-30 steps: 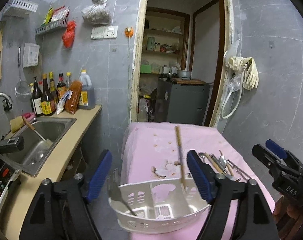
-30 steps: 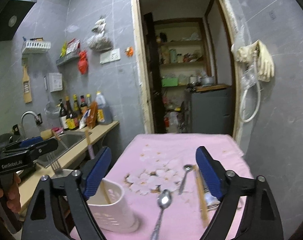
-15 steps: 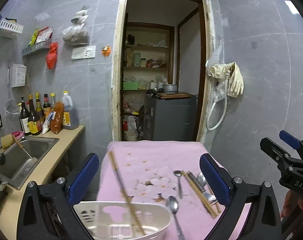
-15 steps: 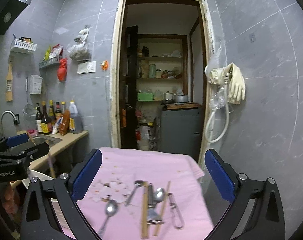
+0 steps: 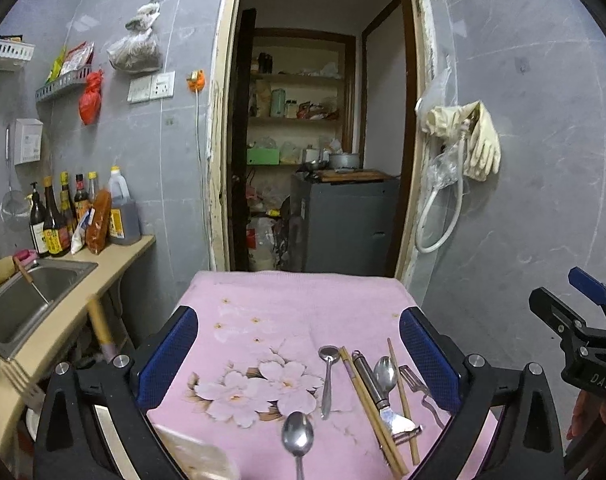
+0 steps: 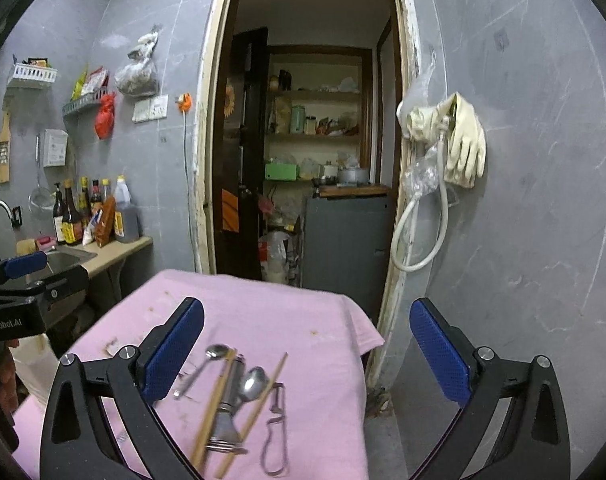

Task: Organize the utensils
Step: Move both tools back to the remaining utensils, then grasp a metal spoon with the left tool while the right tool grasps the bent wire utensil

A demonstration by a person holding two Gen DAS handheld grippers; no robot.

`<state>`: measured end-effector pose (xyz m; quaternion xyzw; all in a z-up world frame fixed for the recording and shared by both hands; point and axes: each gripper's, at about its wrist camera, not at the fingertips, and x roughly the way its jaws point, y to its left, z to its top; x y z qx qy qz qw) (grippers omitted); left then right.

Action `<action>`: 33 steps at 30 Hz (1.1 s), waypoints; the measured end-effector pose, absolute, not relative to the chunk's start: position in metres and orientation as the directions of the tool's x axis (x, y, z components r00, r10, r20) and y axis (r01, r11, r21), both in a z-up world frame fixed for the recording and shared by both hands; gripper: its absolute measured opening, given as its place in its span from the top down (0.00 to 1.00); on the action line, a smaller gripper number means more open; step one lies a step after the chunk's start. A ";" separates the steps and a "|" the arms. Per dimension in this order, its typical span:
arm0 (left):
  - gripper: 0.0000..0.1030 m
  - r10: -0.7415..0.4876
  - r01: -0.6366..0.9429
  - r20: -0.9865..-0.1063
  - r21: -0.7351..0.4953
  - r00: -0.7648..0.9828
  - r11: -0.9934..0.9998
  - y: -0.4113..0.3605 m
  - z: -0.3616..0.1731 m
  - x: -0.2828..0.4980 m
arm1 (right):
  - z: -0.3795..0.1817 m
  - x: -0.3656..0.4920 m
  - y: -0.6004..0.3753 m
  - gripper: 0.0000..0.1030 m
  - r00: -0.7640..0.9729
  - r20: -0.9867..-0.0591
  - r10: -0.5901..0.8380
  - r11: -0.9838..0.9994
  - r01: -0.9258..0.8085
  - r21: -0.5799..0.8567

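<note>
Loose utensils lie on a pink flowered cloth (image 5: 263, 312): a large spoon (image 5: 298, 438), a small spoon (image 5: 327, 372), chopsticks (image 5: 367, 400), a metal spatula (image 5: 377, 388), a second spoon (image 5: 385, 370) and a peeler (image 5: 423, 394). The same pile shows in the right wrist view (image 6: 231, 396), with the peeler (image 6: 275, 432) at its right. My left gripper (image 5: 299, 352) is open and empty above the cloth. My right gripper (image 6: 307, 354) is open and empty, over the cloth's right edge. The white utensil basket (image 5: 199, 456) is mostly hidden at the lower left, with a fork (image 5: 21, 380) and a wooden handle (image 5: 101, 332) blurred there.
A counter with a steel sink (image 5: 19, 308) and sauce bottles (image 5: 63, 220) runs along the left. An open doorway (image 5: 319, 152) with a grey cabinet (image 5: 343, 228) is behind the table. Rubber gloves and a hose (image 5: 463, 148) hang on the right wall.
Both grippers have swung right, away from the basket, and now face the loose utensils. The basket has slid out of the left view to the lower left. Both stay open.
</note>
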<state>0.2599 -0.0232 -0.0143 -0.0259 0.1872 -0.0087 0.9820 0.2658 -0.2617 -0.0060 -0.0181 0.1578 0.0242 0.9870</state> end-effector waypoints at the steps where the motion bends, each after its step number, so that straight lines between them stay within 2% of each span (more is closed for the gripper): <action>1: 0.01 -0.020 0.000 -0.374 -0.053 0.927 0.999 -0.027 -0.019 0.265 | -0.011 0.272 -0.265 0.02 0.946 -0.321 0.045 0.998 -0.057 -0.028; 19: 0.03 0.051 -0.085 -0.548 -0.036 0.835 0.996 -0.060 -0.109 0.358 | -0.127 0.371 -0.288 0.04 0.816 -0.554 0.163 0.986 -0.155 0.062; 21: 0.07 0.058 -0.089 -0.567 -0.027 0.821 0.996 -0.062 -0.118 0.367 | -0.137 0.378 -0.285 0.11 0.795 -0.580 0.176 0.984 -0.165 0.071; 28: 0.35 0.056 -0.088 -0.683 -0.011 0.728 0.996 -0.062 -0.148 0.401 | -0.168 0.399 -0.264 0.39 0.694 -0.691 0.204 0.974 -0.214 0.073; 29: 0.40 0.054 -0.083 -0.695 -0.008 0.717 0.997 -0.062 -0.152 0.405 | -0.171 0.401 -0.261 0.41 0.683 -0.701 0.206 0.973 -0.221 0.070; 33: 0.50 0.027 -0.048 -0.746 -0.007 0.666 0.999 -0.063 -0.164 0.423 | -0.185 0.408 -0.248 0.52 0.631 -0.748 0.208 0.966 -0.251 0.057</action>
